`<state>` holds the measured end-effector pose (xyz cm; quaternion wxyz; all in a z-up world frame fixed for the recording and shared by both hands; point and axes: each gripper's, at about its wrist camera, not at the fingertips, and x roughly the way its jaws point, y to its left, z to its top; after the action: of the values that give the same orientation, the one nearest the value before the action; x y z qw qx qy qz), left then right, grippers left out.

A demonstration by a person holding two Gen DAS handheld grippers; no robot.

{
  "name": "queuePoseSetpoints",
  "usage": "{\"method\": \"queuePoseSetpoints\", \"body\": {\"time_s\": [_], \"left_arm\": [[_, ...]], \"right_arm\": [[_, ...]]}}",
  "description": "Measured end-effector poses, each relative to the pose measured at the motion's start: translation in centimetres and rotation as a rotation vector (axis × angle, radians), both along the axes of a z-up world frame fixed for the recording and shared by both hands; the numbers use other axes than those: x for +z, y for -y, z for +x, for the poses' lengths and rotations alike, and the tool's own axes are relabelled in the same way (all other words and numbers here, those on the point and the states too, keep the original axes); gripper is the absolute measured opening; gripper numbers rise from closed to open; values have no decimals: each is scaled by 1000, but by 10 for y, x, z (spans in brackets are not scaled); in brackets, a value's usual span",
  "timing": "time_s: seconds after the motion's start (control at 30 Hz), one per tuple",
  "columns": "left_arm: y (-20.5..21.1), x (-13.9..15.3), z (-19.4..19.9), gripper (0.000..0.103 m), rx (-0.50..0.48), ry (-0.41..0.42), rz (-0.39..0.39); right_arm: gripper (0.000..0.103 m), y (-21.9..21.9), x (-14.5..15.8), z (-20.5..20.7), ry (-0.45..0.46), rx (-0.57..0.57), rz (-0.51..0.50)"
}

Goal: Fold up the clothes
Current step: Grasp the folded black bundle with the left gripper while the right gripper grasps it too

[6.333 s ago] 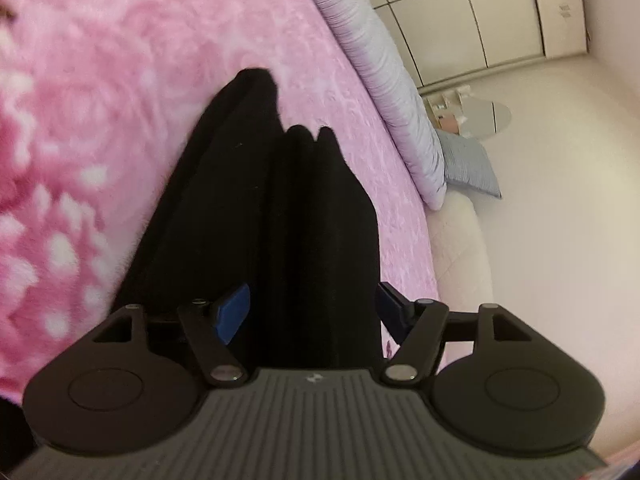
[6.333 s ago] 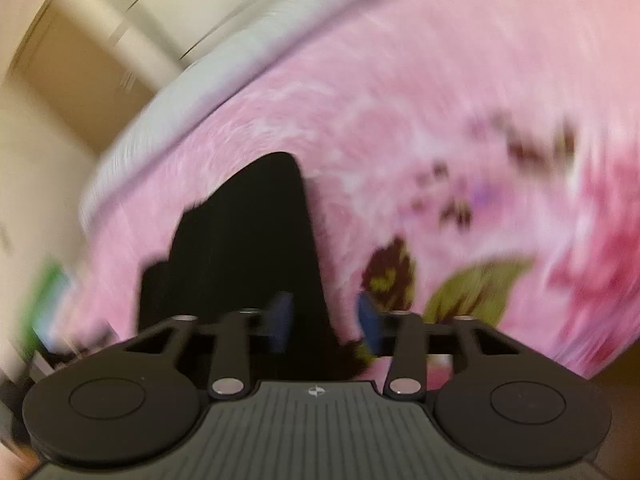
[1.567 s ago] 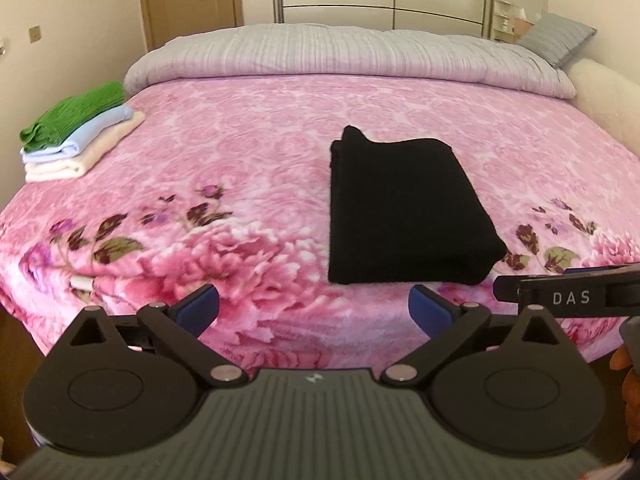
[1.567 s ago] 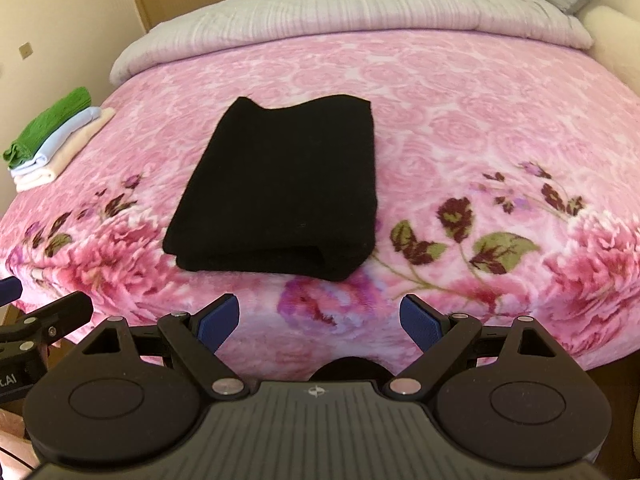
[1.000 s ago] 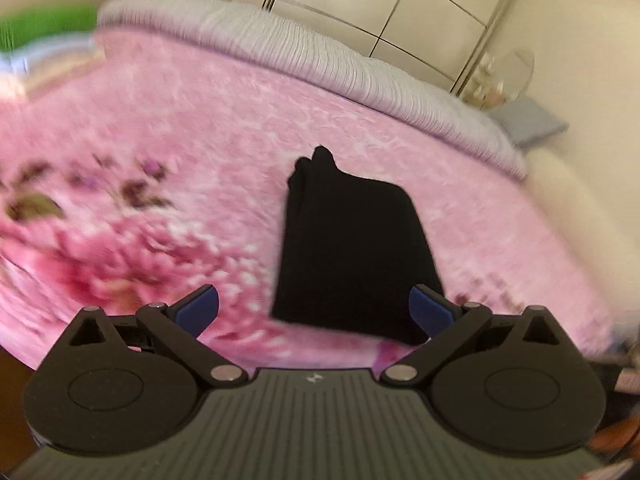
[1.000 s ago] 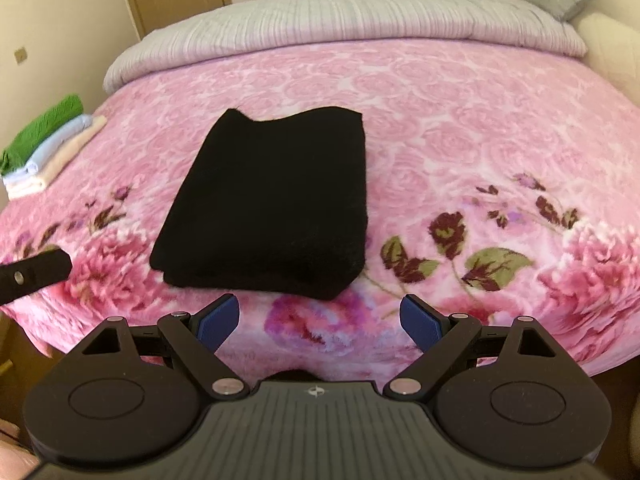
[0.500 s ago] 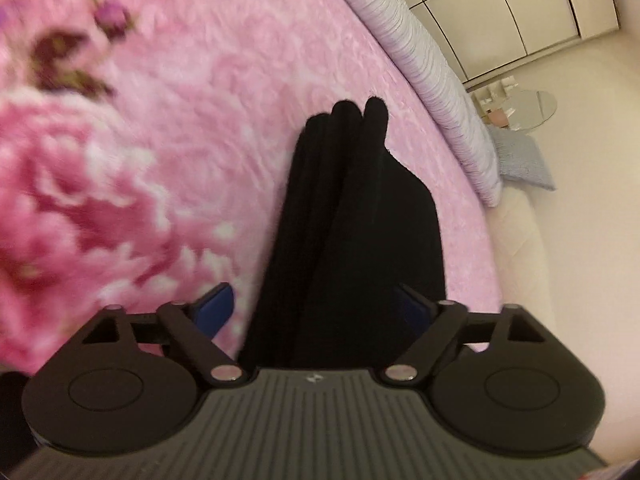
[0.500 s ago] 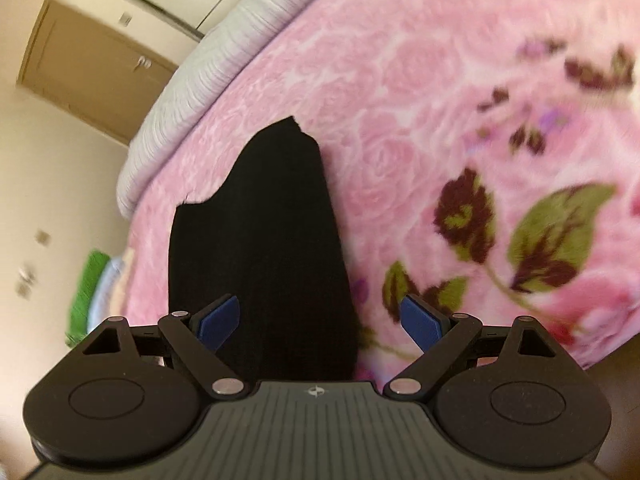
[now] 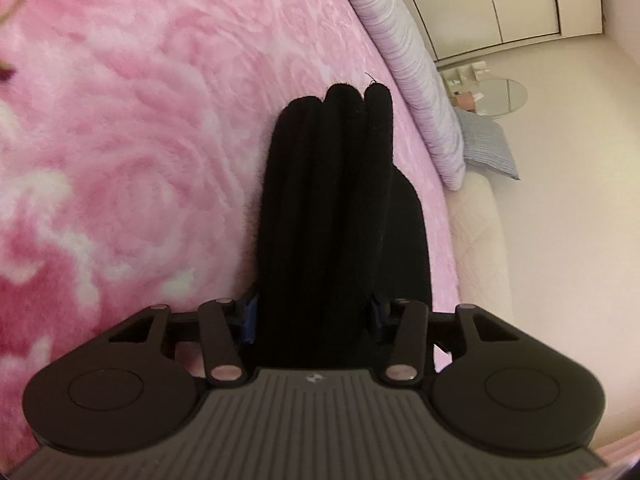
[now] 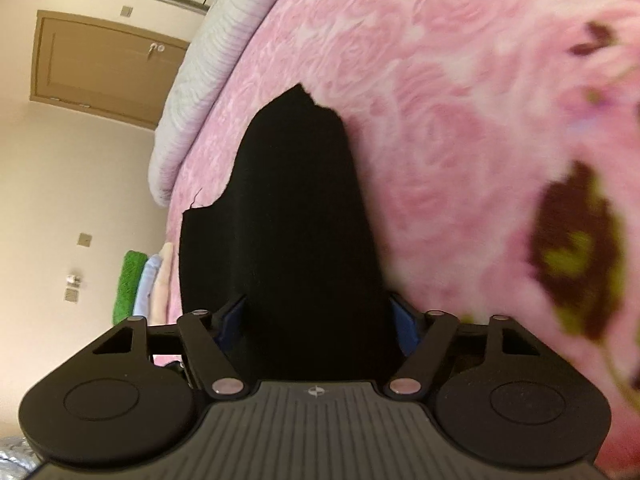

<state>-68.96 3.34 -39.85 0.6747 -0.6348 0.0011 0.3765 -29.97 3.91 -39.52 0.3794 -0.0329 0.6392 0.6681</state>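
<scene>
While the folded black garment (image 9: 340, 208) lies on the pink floral bed (image 9: 140, 120), the left claw (image 9: 312, 314) has just been closing and its pads now clamp the stacked edge; the right claw (image 10: 320, 320), also closing, brackets the opposite edge (image 10: 304, 220), though pad contact is unclear.

Two matching black hand-held grippers with blue finger pads

The left gripper (image 9: 314, 314) and the right gripper (image 10: 318, 320) look alike: a dark grey ribbed body with a small pale emblem at its front edge, a round black disc with a raised circle on each side, and triangular cut-outs in the black arms. Silver rivets mark the linkage joints. The fingers (image 10: 404, 326) carry blue pads.
</scene>
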Motion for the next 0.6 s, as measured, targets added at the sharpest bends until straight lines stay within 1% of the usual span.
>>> {"method": "queuePoseSetpoints", "body": {"time_s": [0.07,0.13,0.17,0.2,0.27,0.33,0.4,0.47,0.6], "left_arm": [[-9,-4,2,40,-17,20,-3],[-18,-7,5,38,-38,32,-8],[-21,-7,7,37,-49,31,-14],[-24,-7,8,36,-54,27,-23],[-27,-2,10,34,-56,19,-53],[-27,4,7,33,-55,19,-80],[-28,15,3,31,-37,35,-118],[-30,36,-2,30,-18,37,-131],[-29,88,-20,30,32,19,-163]], "right_arm": [[65,-8,-1,-6,7,31,12],[57,-12,-2,-7,10,50,13],[56,-13,-3,-5,3,53,9],[52,-12,-4,-3,-4,52,0],[50,-12,-2,-2,-14,39,-36],[48,-14,8,-5,-1,36,-63],[46,-16,21,-9,4,34,-93],[45,-19,38,-12,-17,31,-132],[44,-28,83,-28,-50,45,-188]]}}
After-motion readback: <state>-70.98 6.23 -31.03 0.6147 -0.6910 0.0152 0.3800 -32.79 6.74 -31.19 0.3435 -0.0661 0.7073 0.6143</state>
